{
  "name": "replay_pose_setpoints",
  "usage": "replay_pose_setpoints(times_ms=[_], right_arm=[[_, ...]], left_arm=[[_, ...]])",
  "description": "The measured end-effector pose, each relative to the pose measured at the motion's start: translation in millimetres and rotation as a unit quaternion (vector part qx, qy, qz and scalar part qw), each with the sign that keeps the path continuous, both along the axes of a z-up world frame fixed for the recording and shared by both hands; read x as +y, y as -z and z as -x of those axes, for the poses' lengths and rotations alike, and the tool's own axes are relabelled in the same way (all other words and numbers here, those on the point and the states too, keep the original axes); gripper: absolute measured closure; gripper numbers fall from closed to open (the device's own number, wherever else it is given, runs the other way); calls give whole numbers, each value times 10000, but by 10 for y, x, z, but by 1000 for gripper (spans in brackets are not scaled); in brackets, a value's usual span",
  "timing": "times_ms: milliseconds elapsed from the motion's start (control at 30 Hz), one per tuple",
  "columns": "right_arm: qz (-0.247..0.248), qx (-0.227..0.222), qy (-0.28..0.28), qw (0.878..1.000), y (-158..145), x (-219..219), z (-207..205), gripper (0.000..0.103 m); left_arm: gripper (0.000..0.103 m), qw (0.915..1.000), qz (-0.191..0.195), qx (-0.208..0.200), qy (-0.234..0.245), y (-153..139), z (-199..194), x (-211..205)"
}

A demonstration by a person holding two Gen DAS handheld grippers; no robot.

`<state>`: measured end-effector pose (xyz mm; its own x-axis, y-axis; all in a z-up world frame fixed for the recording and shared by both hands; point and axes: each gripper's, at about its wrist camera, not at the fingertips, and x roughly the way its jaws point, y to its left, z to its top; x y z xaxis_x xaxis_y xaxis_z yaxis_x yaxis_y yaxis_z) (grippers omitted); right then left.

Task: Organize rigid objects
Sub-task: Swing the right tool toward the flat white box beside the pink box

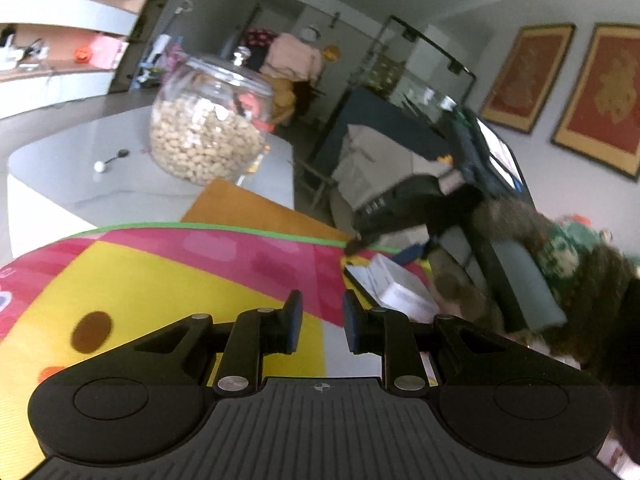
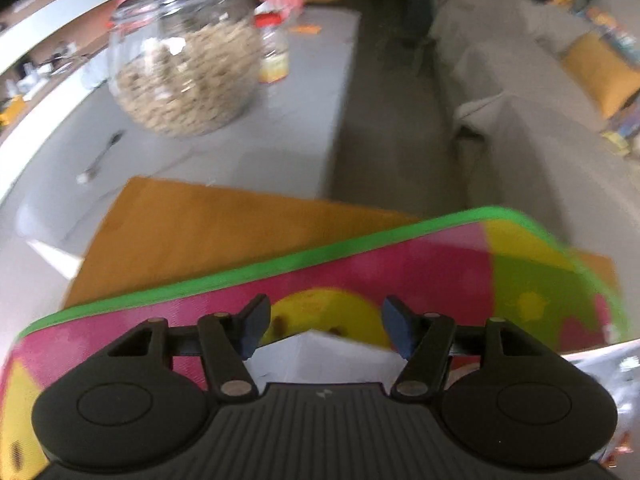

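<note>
A pink, yellow and green-edged flat case [image 1: 168, 272] lies on an orange mat [image 1: 256, 210] and shows in the right wrist view too [image 2: 360, 264]. My left gripper [image 1: 322, 320] hovers above the case, jaws parted and empty. A white box [image 1: 400, 284] lies just beyond its right finger. My right gripper [image 2: 326, 328] is open over the case, with a white box [image 2: 320, 356] lying between and below its fingers, not gripped.
A big glass jar of nuts [image 1: 208, 120] stands on the grey table [image 1: 80, 160]; it also shows in the right wrist view [image 2: 184, 60]. A small spoon [image 1: 110, 160] lies left of it. A red-lidded bottle [image 2: 274, 48] stands behind. A grey sofa [image 2: 520, 92] is at right.
</note>
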<state>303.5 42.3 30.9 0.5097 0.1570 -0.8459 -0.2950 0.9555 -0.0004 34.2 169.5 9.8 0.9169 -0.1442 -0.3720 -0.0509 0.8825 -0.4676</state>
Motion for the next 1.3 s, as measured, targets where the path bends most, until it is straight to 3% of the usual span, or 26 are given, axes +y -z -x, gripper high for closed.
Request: replay_pose_setpoints(times_ms=[100, 200, 433, 667, 700, 767, 867, 1100, 1300], right_arm=[[-48, 293, -344, 9990, 64, 41, 77, 68], [86, 257, -621, 9977, 100, 81, 265, 69], [-205, 595, -1264, 9900, 66, -8, 861, 72], [-753, 892, -2055, 9717, 36, -348, 1843, 72], [-776, 729, -2093, 9720, -5, -439, 1978, 72], [-635, -58, -2056, 9766, -111, -613, 2239, 68], [-416, -1083, -1787, 9770, -207, -905, 2603, 55], [-457, -1321, -1094, 9841, -142, -1625, 2795, 54], [-646, -1186, -628, 9888, -36, -1972, 2469, 54]], left_arm=[[80, 9997, 136, -69, -209, -12, 55, 73], [80, 9989, 218, -106, -400, -21, 87, 145], [80, 9981, 306, -83, -524, -12, 96, 208], [80, 9996, 226, -152, -28, -18, 71, 105], [80, 9997, 179, -146, 110, -24, 63, 62], [80, 9991, 82, -98, 409, -49, 44, -58], [80, 9959, -34, 33, 908, -96, -10, -273], [80, 9919, -368, 203, 1202, -248, -467, -646], [80, 9798, -539, 957, 1669, -76, -1187, -868]])
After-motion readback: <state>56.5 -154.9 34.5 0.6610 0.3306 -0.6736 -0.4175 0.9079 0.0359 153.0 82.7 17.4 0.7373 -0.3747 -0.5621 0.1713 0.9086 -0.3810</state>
